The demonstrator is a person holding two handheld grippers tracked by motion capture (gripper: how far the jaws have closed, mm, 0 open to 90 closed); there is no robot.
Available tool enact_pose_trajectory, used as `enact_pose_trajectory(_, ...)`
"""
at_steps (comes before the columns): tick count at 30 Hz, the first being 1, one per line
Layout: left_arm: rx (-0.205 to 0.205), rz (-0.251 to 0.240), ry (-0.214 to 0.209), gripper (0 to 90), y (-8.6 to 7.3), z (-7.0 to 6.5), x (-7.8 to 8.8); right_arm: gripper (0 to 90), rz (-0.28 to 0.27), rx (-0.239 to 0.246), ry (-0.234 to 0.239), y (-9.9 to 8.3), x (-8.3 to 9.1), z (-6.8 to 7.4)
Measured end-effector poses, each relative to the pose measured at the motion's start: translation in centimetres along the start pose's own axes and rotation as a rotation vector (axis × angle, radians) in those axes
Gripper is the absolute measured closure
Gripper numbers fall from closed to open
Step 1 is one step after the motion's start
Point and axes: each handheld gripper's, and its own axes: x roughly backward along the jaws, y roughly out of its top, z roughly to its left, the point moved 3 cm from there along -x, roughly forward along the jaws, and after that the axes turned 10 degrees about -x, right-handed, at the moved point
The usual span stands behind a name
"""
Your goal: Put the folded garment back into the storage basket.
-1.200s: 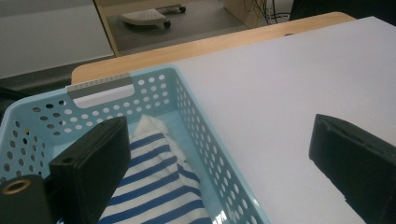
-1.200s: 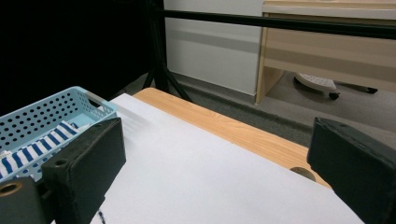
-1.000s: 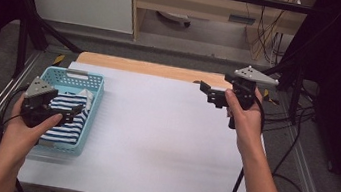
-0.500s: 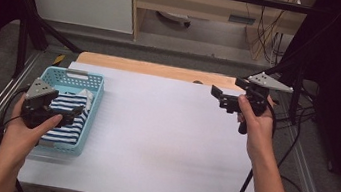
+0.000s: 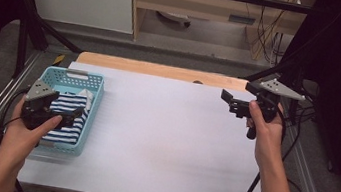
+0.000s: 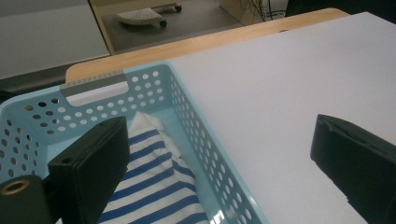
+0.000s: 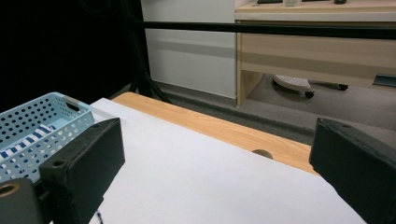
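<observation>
Nothing looks started: the striped cloth (image 5: 67, 114) lies in the blue basket (image 5: 76, 78) at nine o'clock. The left gripper (image 5: 75, 113) hangs over it, jaws wide, empty. The right gripper (image 5: 228, 100) at two o'clock is also spread, empty.

A white-topped table (image 5: 162, 140) with a wooden far edge carries a light-blue perforated basket (image 5: 91, 81) at its left side.

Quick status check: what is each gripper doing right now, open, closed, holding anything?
Left gripper: open, empty, over the blue basket with the striped cloth.
Right gripper: open, empty, raised above the table.
</observation>
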Motion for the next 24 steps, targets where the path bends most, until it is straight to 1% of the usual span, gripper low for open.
enact_pose_trajectory(1, -0.001, 0.0, 0.0, 4.5, 0.0, 0.0, 0.0, 3.7, -0.001, -0.006, -0.002, -0.1, 0.1, -0.1)
enact_pose_trajectory(7, -0.002, 0.003, -0.002, 4.5, -0.1, -0.1, -0.1, 3.5, -0.002, -0.008, -0.01, -0.8, 0.8, -0.8)
enact_pose_trajectory(24, -0.003, 0.003, -0.003, 4.6, -0.2, -0.2, 0.0, 3.4, -0.007, -0.051, -0.037, -3.0, 2.7, -2.7)
